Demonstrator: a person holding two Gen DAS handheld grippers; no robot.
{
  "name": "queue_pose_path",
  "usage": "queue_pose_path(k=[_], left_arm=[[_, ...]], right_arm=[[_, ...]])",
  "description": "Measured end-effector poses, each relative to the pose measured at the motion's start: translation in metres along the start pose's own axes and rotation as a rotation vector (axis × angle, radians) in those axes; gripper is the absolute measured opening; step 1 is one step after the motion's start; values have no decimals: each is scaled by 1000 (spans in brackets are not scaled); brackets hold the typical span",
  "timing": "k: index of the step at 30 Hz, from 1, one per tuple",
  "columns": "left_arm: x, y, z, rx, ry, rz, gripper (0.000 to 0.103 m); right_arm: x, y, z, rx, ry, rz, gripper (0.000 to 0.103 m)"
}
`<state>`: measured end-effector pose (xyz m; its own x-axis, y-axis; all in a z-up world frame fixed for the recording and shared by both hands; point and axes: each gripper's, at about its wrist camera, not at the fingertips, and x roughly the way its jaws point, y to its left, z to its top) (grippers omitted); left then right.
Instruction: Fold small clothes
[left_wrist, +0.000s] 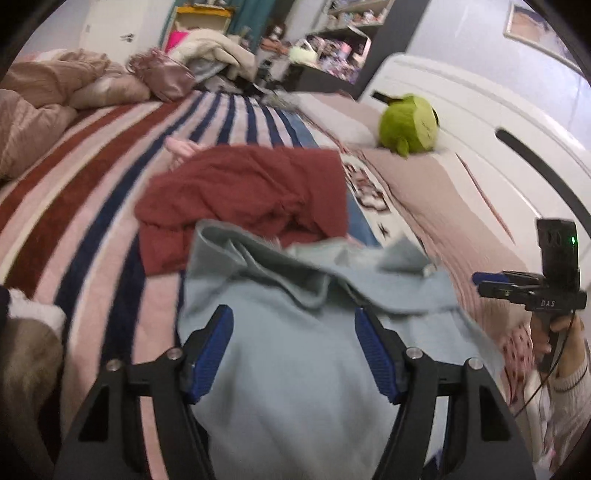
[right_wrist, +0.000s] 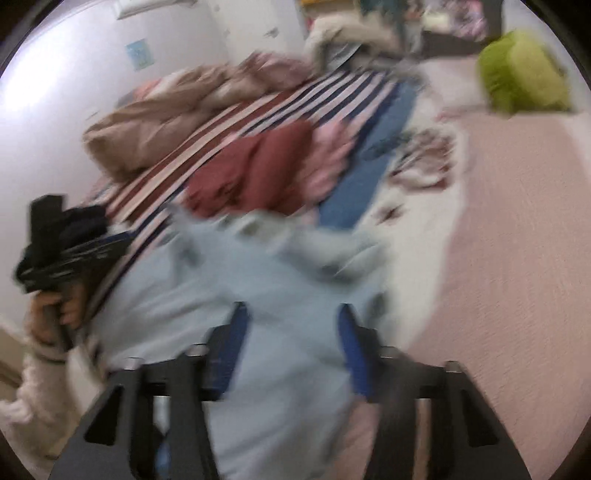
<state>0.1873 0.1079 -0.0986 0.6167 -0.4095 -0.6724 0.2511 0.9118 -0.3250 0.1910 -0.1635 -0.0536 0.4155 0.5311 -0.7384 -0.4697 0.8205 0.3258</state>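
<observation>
A light blue garment (left_wrist: 288, 350) lies rumpled on the striped blanket (left_wrist: 92, 206), its far edge bunched up. My left gripper (left_wrist: 293, 326) hovers over its near part, open, blue pads wide apart with only cloth showing below them. In the blurred right wrist view my right gripper (right_wrist: 291, 314) stands open over the same light blue garment (right_wrist: 207, 288), its pads apart and clear of the cloth. A dark red garment (left_wrist: 243, 199) lies just beyond the blue one, partly under it. The right gripper (left_wrist: 491, 286) also shows at the right edge, held by a hand.
A green plush toy (left_wrist: 408, 127) sits on the pink sheet by the white bed frame (left_wrist: 480, 122). A brown duvet (left_wrist: 40, 107) is heaped at the far left. A pink garment (right_wrist: 328, 155) lies behind the red one. Shelves and piled clothes stand beyond the bed.
</observation>
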Motion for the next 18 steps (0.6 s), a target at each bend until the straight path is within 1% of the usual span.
queue_pose_path(k=[1, 2, 3, 5, 6, 7, 8, 9, 10, 11, 12, 13, 14, 15, 16, 17, 18], left_arm=[[5, -1, -6, 7, 23, -3, 59], [9, -2, -10, 6, 34, 0, 59], [12, -1, -14, 2, 43, 3, 59], [18, 1, -21, -15, 53, -9, 59], [18, 3, -23, -19, 50, -13, 59], [19, 4, -23, -22, 42, -14, 59], [18, 4, -23, -25, 37, -13, 59], [17, 5, -23, -30, 32, -12, 59], [15, 6, -22, -36, 25, -13, 61], [12, 8, -22, -41, 13, -13, 64], [8, 9, -22, -41, 1, -12, 66], [0, 12, -23, -38, -15, -10, 69], [-7, 14, -24, -34, -30, -3, 74], [-12, 15, -25, -33, -40, 5, 77], [-20, 19, -29, -39, -53, 14, 80], [-25, 22, -33, -46, -54, 15, 80], [-28, 25, -37, -54, -52, 12, 80]], right_arm=[[13, 6, -5, -2, 53, 44, 10], [25, 10, -9, -8, 98, 59, 8], [41, 14, -14, -19, 140, 53, 8], [68, 12, -15, -9, 192, -4, 7], [75, 9, -10, -2, 192, -28, 7], [80, 2, 2, 6, 165, -59, 4], [83, -6, 15, 16, 128, -102, 4], [83, -18, 29, 36, 82, -178, 4], [81, -32, 44, 67, 41, -273, 4], [79, -41, 53, 78, 22, -336, 4], [76, -47, 59, 72, 10, -379, 4], [71, -49, 61, 66, 2, -393, 5], [63, -50, 58, 72, -6, -382, 9], [54, -48, 52, 82, -14, -356, 9], [44, -46, 43, 89, -15, -327, 13], [36, -43, 33, 96, -13, -306, 20], [27, -39, 22, 103, -12, -287, 24]])
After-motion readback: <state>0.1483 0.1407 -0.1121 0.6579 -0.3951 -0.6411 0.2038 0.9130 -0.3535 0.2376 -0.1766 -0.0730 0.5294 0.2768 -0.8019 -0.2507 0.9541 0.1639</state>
